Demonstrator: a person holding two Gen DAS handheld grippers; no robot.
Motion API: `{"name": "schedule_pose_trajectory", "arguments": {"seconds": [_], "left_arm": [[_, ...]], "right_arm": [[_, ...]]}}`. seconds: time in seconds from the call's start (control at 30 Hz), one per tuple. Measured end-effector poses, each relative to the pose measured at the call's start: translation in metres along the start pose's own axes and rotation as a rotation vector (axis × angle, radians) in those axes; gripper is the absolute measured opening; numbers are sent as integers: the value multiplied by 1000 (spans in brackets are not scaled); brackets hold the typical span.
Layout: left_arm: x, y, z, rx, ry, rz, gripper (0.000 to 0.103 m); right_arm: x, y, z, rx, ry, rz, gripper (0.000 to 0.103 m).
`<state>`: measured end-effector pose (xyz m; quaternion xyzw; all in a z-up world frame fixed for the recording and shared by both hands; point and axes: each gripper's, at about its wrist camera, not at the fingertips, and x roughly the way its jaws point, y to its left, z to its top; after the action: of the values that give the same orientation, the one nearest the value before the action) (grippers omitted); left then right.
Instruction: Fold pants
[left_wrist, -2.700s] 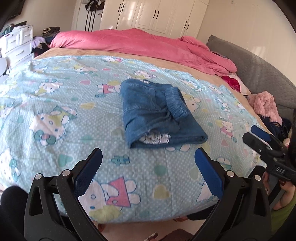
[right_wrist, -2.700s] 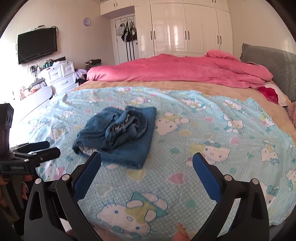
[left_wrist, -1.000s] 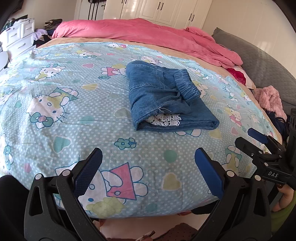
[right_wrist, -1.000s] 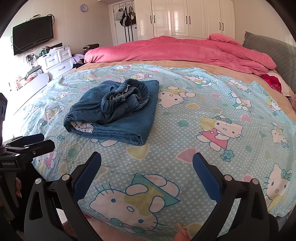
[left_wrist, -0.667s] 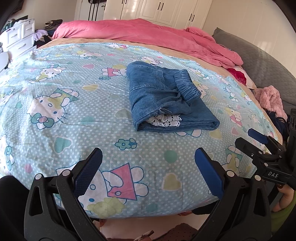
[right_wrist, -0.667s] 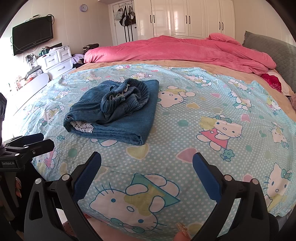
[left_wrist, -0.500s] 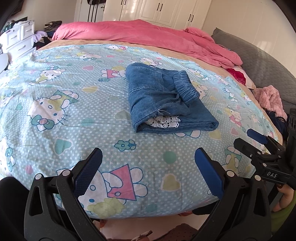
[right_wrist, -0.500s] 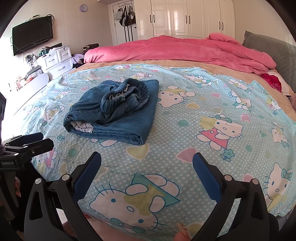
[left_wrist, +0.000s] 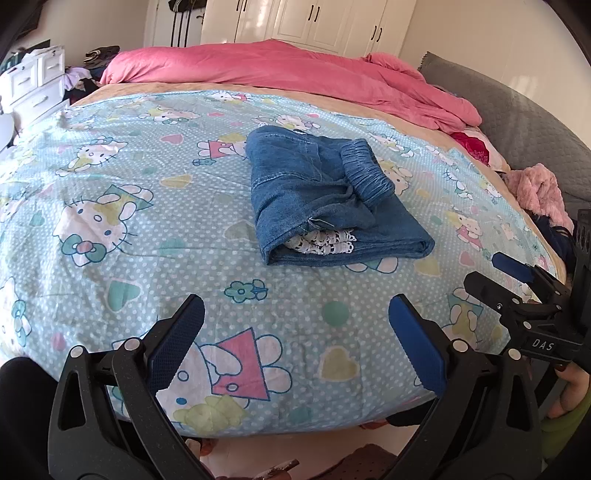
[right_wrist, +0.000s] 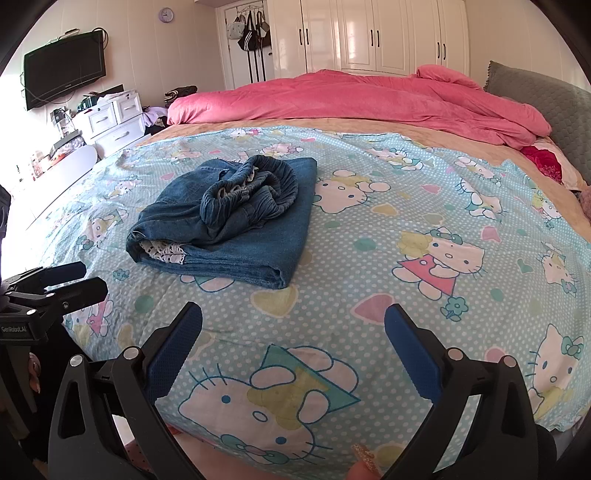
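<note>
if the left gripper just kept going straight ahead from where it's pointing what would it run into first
Probably the light blue cartoon-print bedsheet, just ahead of the open left gripper; the folded blue denim pants lie farther along. Depth is unclear.

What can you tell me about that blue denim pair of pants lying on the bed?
The blue denim pants are folded into a thick, roughly rectangular bundle. Their gathered elastic waistband sits bunched on top, and white lace trim peeks from the near open edge. They lie flat on the light blue cartoon-cat bedsheet, touching nothing else. Both grippers sit open at the bed's near edge, well short of them.
</note>
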<state>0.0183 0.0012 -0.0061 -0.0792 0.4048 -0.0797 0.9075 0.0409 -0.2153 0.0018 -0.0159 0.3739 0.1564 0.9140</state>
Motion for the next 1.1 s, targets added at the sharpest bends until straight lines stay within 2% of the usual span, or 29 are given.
{"name": "schedule_pose_trajectory", "arguments": {"seconds": [1.1], "left_arm": [[2, 5, 0, -7, 18, 14, 94]], "right_arm": [[4, -3, -1, 10, 18, -23, 99]]}}
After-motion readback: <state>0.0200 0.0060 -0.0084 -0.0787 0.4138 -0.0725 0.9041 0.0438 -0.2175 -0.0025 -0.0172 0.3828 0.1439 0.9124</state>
